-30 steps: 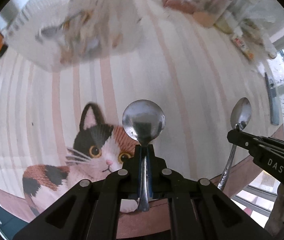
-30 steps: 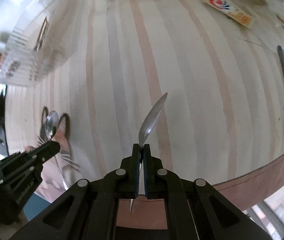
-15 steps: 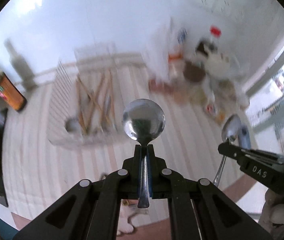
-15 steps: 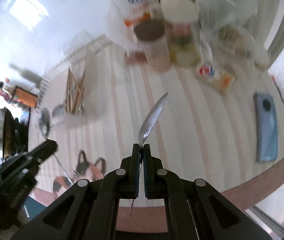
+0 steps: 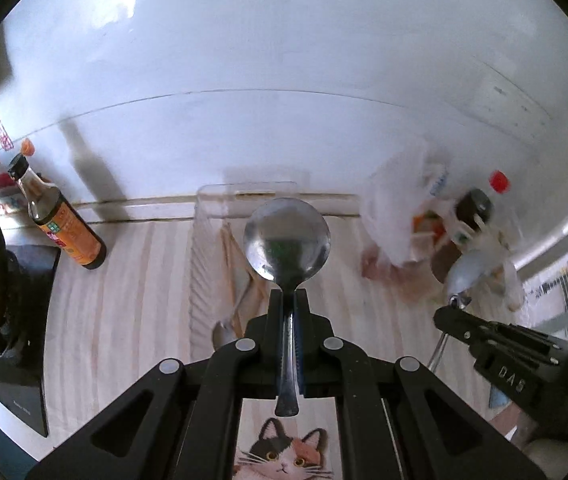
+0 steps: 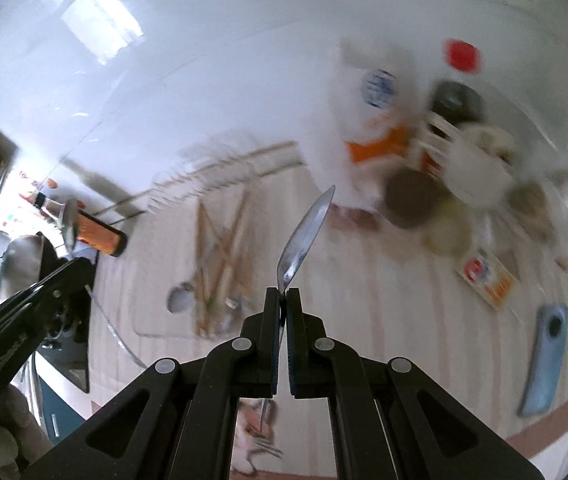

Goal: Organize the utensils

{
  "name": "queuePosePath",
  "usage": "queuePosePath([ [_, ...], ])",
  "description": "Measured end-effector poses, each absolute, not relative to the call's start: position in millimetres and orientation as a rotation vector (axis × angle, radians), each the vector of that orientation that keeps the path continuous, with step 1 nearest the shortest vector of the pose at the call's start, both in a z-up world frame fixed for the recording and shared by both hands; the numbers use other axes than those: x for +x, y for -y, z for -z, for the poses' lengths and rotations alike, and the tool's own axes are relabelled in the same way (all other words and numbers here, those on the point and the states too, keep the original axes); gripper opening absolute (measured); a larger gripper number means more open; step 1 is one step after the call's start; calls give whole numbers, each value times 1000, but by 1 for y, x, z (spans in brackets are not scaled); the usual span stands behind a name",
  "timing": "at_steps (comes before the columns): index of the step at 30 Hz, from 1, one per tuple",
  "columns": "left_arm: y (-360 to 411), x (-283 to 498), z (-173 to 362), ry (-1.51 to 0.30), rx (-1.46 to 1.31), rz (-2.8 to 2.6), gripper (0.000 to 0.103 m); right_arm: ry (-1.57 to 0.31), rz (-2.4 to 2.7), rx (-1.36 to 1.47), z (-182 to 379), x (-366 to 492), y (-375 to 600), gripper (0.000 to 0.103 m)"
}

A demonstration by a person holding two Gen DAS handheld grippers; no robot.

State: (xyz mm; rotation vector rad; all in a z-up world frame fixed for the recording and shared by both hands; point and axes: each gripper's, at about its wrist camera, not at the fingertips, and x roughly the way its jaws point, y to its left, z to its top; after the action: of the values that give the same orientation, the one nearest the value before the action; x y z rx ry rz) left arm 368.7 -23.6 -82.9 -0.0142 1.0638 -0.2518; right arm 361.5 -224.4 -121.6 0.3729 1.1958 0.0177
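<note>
Nearest us in the left wrist view, our left tongs are closed tight on the handle of a shiny round-bowled steel spoon, its bowl standing up above the fingertips and its handle end hanging down between the black arms. In the right wrist view our right tongs are likewise pinched nearly shut, on a second steel spoon seen edge-on, its bowl leaning up and to the right. Below the left tongs a printed calico cat placemat lies on the pale striped wooden bench. Each pair of tongs shows in the other's view: the right tongs at the right edge of the left view, the left tongs at the left edge of the right view. Farther out on the bench sits a clear plastic tray holding wooden chopsticks and another metal spoon, blurred. To its left stands a dark glass sauce bottle with an orange label; to its right, a blurred cluster of jars and bags near the white wall. A blue flat phone-like object lies near the bench's right edge.
</note>
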Motion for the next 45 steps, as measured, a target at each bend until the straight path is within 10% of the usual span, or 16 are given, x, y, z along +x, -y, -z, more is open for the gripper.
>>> queuePosePath([
  [18,-17,443,143,-1253,-138,150,7,-1356,-158,334,185,488,145,6],
  [21,-18,438,141,-1225,-97,105,18,-1384,-174,322,192,491,144,30],
  [25,-25,427,143,-1165,-63,20,76,-1368,-146,277,191,483,148,45],
  [31,-32,398,150,-1060,10,-93,103,-1317,-59,132,181,458,156,66],
  [38,-28,373,158,-1041,38,-128,103,-1263,22,-10,181,420,154,100],
  [45,-26,346,153,-1028,43,-119,103,-1231,63,-52,177,393,154,103],
])
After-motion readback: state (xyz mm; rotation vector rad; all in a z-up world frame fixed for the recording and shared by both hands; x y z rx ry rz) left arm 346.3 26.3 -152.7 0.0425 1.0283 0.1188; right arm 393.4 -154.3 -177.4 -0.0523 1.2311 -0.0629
